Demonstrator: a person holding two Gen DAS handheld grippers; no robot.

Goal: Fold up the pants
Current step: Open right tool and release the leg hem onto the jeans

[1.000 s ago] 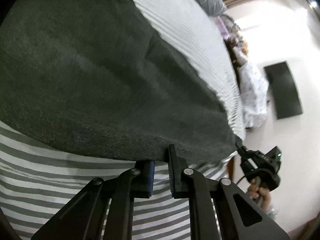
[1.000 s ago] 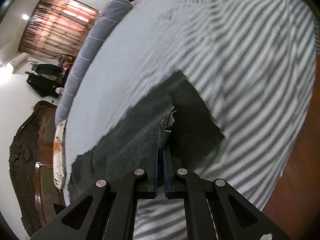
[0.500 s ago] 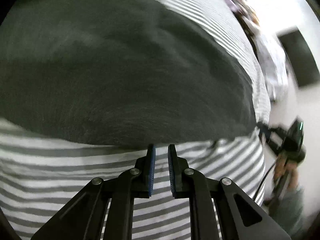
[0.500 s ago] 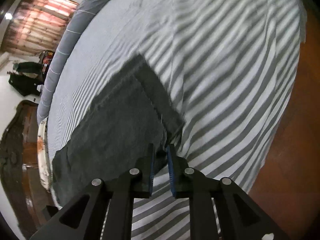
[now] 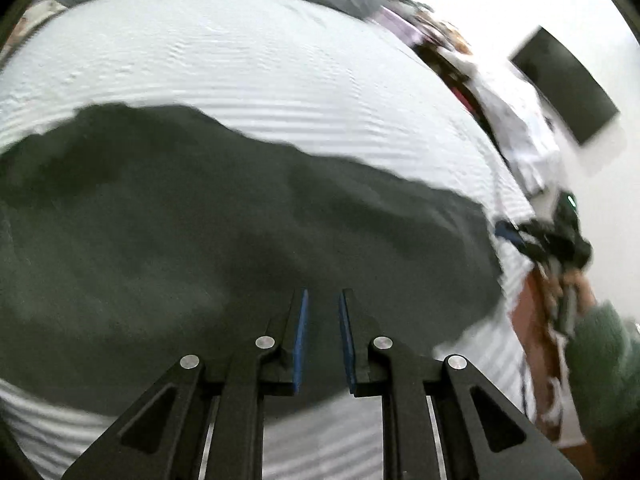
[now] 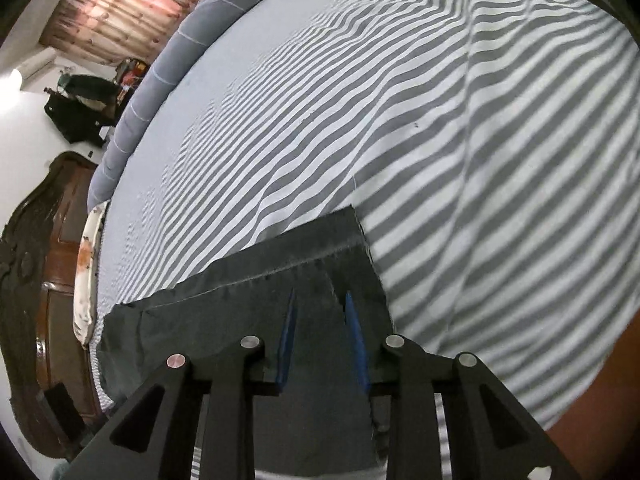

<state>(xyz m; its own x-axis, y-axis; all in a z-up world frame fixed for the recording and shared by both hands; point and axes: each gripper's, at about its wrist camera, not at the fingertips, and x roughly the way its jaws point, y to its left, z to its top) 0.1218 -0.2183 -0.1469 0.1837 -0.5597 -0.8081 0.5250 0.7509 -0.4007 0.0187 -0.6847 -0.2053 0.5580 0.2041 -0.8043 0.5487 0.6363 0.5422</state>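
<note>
While the dark grey fabric pants (image 5: 240,240) fill the frame's middle on the grey-and-white striped bedsheet (image 6: 440,120), the left gripper (image 5: 322,300) hovers above them, jaws parted, empty. Low in its frame, the right gripper (image 6: 320,304) gapes too, holding nothing.

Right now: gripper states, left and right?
Left gripper: open, holding nothing, above the dark pants.
Right gripper: open, holding nothing, over the pants' corner.

Strong fisheye curvature and black corners in both views. Left view motion-blurred, its white wall (image 5: 472,8) overexposed; right view sharp, evenly lit, backlit reddish curtain (image 6: 132,4) glowing.
</note>
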